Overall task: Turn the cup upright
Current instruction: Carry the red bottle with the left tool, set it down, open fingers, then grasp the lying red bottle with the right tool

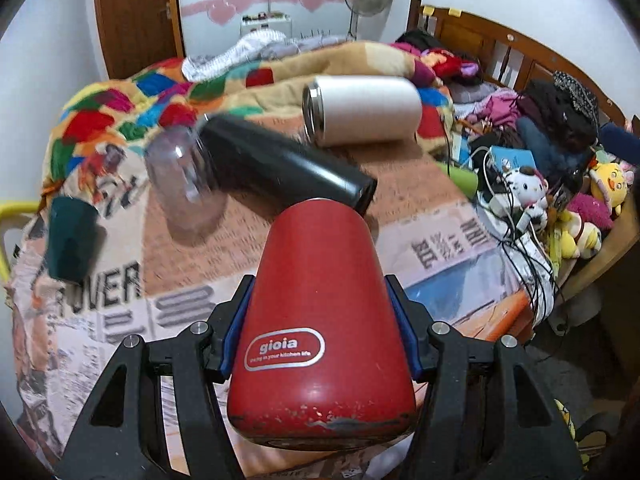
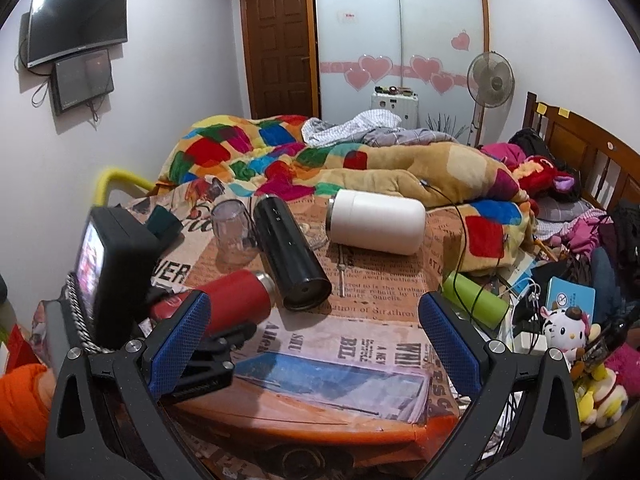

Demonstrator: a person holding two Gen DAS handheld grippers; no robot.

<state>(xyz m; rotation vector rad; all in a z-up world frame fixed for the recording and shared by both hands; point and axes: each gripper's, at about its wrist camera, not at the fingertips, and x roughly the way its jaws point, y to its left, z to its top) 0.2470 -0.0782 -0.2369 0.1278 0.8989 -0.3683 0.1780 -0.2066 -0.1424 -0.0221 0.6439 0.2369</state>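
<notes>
- Left tongs (image 1: 320,320) are clenched on the red flask (image 1: 320,320), blue pads pressing its two sides around the logo band; its scuffed base faces the left wrist camera and its steel neck points away, toward the far side of the counter (image 2: 360,344).
- Seen from the right wrist, the red flask (image 2: 236,300) lies close to level, long axis running left to right, neck toward the black flask (image 2: 290,256); whether it rests on the counter or is lifted clear, I cannot tell.
- Right tongs (image 2: 314,344) hang released and empty, to the right of the red flask and apart from it, so the left side is the nearer and has the hold.
- My judgement: standing it up means swinging the neck end up and the base down.
- Farther off, the black flask and a white cup (image 1: 360,110) lie on their sides, with a clear glass (image 1: 182,184) just beside the black one.
</notes>
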